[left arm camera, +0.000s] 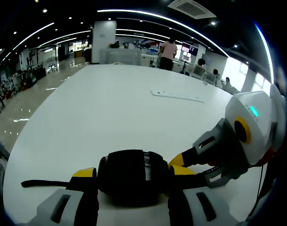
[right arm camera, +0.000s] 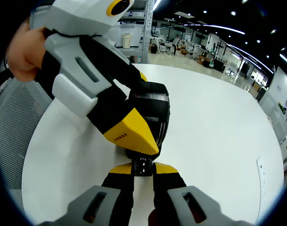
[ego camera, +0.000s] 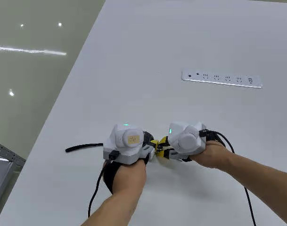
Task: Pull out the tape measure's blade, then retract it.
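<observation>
- Tape measure (left arm camera: 134, 181) sits low on the white bench (ego camera: 148, 52), on the side near the person, right between the two claws.
- It is black and round, and it rests on the bench.
- The left claw (left arm camera: 132, 172) is clenched on the tape measure, with one jaw on each side of it.
- A black strap (ego camera: 82, 147) lies flat on the bench and points away from the tape measure to the left.
- The right claw (right arm camera: 143, 169) faces the tape measure from the other side, and its jaws are pinched tight on the blade tip (right arm camera: 142, 165).
- The blade tip is just beside the tape measure, so hardly any blade shows.
- In the right gripper view, one yellow jaw of the left claw lies across the front of the tape measure.
- The two claws are very close, tip to tip.
- A left hand (ego camera: 127, 175) holds the left claw and a right hand (ego camera: 213, 155) holds the right claw.
- A long white power strip (ego camera: 222, 78) lies farther up the bench, well apart from the tape measure.
- People (left arm camera: 170, 49) stand far behind the bench in the left gripper view.
</observation>
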